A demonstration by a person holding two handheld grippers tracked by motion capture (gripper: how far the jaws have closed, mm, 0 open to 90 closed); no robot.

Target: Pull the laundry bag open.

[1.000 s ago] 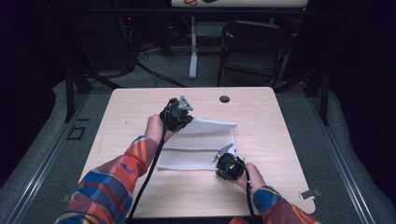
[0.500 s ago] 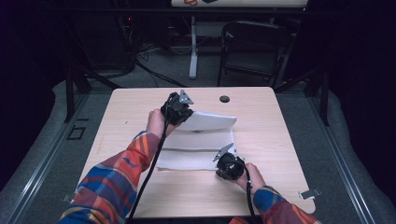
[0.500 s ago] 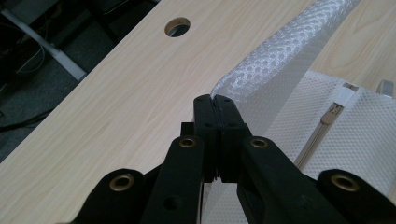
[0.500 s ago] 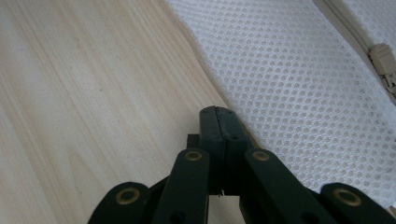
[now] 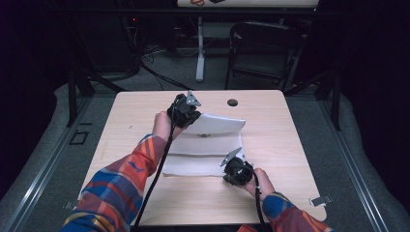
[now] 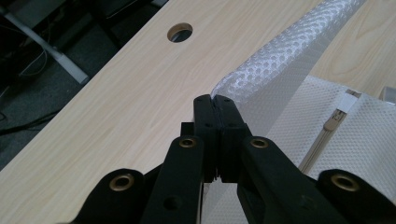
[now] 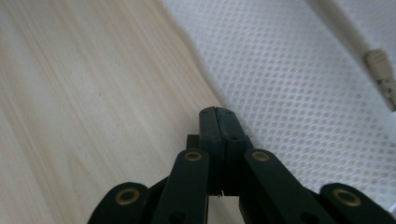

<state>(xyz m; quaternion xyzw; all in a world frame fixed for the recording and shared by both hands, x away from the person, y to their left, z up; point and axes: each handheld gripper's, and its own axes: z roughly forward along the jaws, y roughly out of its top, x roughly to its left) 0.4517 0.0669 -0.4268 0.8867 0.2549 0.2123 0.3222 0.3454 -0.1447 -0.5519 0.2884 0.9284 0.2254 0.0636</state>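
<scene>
Mesh bag (image 5: 203, 150) lies flat mid-table (image 5: 290, 145), long axis running left-right, zipper (image 6: 327, 130) along it. Left gripper (image 5: 186, 112) has its jaws pinched on the bag's far left corner, lifted clear of the table, so the far edge curls up and sags toward the right. Right gripper (image 5: 237, 169) sits low at the near right edge, jaws pressed together, on the mesh or just beside it; can't tell. Left forearm reaches forward over the bag's left side; likely fold toward the near edge.

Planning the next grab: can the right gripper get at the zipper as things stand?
Probably yes: the zipper lies exposed on the mesh bag, with bare mesh between it and the right gripper. But its jaws are shut at the bag's edge.
</scene>
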